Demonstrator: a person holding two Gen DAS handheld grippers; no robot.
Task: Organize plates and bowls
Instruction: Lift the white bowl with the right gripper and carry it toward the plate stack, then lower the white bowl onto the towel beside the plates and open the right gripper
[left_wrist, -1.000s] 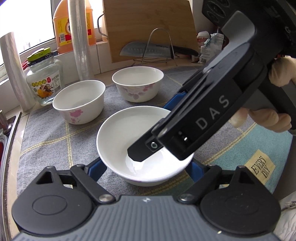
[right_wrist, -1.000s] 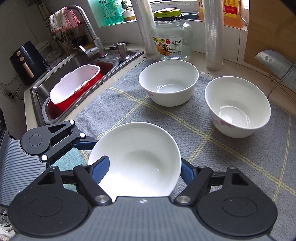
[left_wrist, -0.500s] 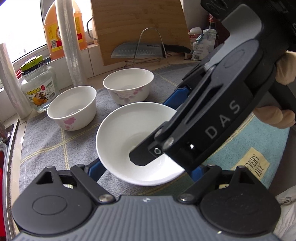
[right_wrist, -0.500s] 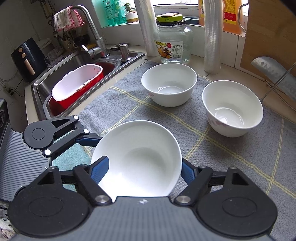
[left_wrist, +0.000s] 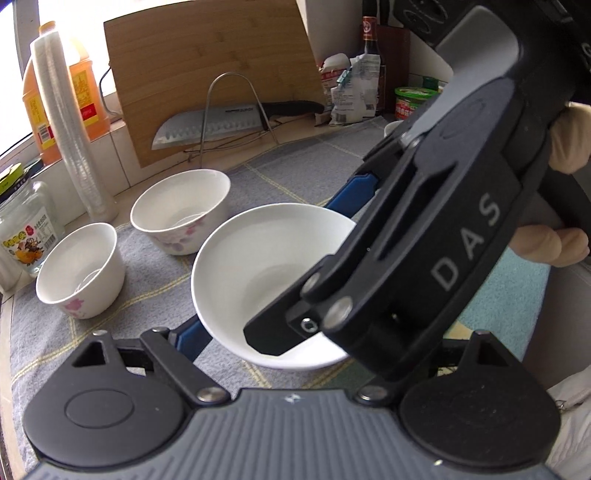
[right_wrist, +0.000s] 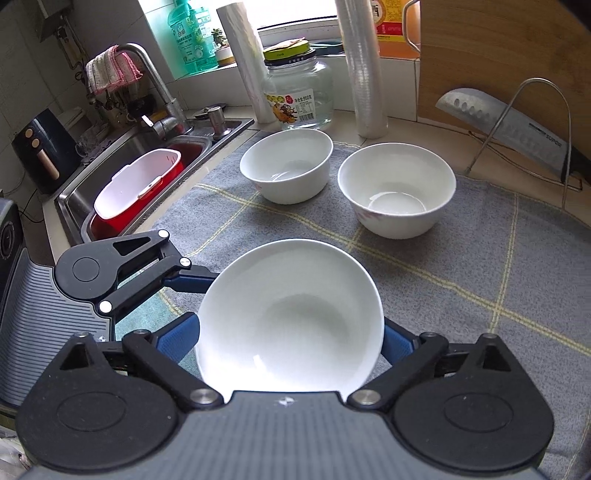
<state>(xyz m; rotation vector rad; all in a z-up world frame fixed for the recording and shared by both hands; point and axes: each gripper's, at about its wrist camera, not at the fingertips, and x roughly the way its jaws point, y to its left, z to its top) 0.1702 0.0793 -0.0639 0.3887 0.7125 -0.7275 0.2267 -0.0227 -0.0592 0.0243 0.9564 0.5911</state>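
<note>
Left wrist view: plain white bowl (left_wrist: 258, 280) sits near on the grey mat (left_wrist: 306, 177), straddled by the left gripper (left_wrist: 280, 295), jaws spread, contact not resolvable; right gripper (left_wrist: 406, 266) crosses over its rim; two flowered bowls (left_wrist: 181, 216) (left_wrist: 79, 271) stand far left, all apparently empty. Right wrist view: right gripper (right_wrist: 290, 332) has one blue finger at each side of the same bowl (right_wrist: 290, 314), apparently clamping the walls. Judgement: glazed ceramic, rigid, slippery, chippable; hold across opposite rim walls.
</note>
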